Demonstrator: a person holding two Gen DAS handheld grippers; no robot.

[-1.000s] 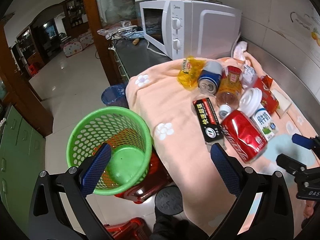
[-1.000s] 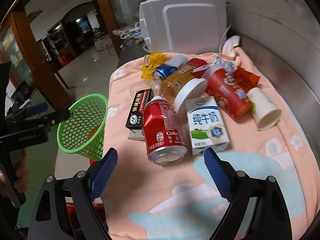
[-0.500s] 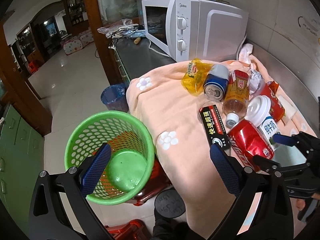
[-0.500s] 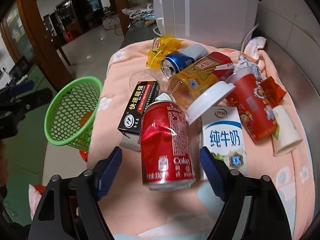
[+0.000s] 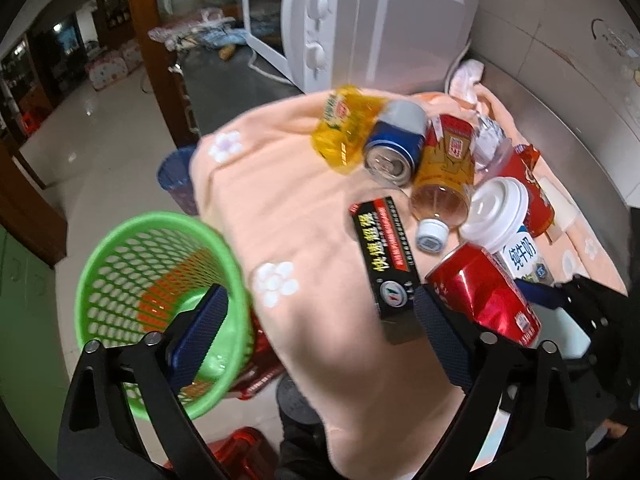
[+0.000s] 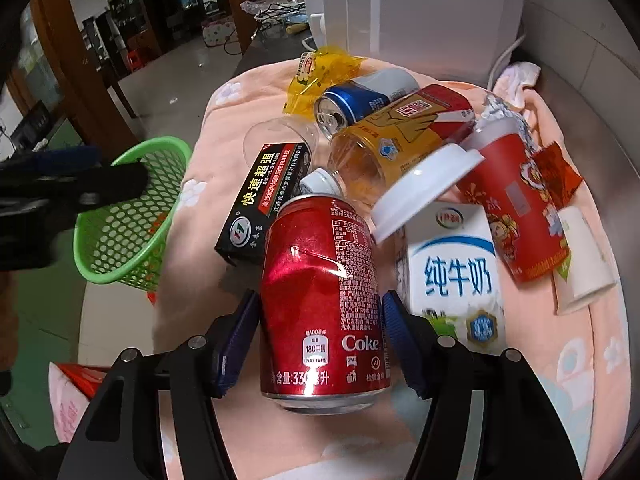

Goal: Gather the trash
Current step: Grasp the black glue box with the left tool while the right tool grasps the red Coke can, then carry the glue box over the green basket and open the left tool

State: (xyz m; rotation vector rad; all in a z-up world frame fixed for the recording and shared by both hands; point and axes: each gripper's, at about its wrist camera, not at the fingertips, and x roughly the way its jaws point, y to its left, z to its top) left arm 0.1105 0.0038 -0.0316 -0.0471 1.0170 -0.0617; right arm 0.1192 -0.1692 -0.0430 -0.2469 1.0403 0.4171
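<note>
A dented red Coke can lies on the peach blanket, and my right gripper is shut on its sides. The can also shows in the left wrist view. Around it lie a black box, a milk carton, an amber bottle, a blue can, a red cup and a yellow wrapper. My left gripper is open and empty, between the green basket and the blanket's edge.
A white microwave stands behind the pile on the steel counter. A white paper cup lies at the right. A blue bin and red items sit on the floor below the basket.
My right gripper moved forward and closed its fingers around the Coke can. The left gripper drifted slightly toward the blanket and stayed open.
</note>
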